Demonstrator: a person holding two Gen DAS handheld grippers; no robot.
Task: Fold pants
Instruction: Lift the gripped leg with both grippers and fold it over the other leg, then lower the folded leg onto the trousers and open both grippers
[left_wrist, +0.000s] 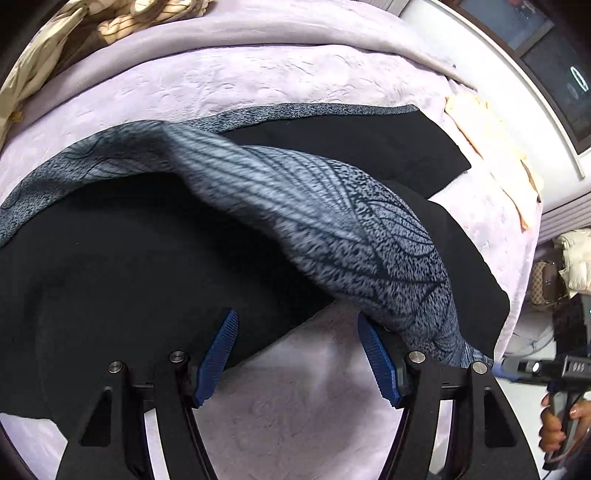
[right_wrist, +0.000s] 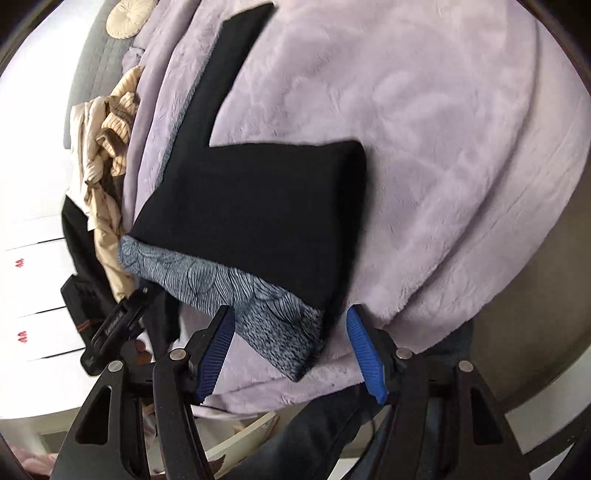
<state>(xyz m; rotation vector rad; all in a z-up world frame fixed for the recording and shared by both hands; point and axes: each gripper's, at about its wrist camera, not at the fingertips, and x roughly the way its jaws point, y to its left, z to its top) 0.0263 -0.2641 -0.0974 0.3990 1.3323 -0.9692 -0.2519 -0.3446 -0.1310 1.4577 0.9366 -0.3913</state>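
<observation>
Both my fingers (left_wrist: 297, 356) (right_wrist: 291, 354) hang released; patterned pants (left_wrist: 332, 229) flap drapes over my left outer finger and could drag the fold undone.

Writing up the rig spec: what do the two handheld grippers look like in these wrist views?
Both look alike. The left gripper and right gripper each have two black fingers with triangular cut-outs, silver round bolt heads and blue ribbed pads. Seen from the left wrist view, the right gripper's body is a black pistol-style handle with small white markings, too small to read, and a cable trailing near its base.
</observation>
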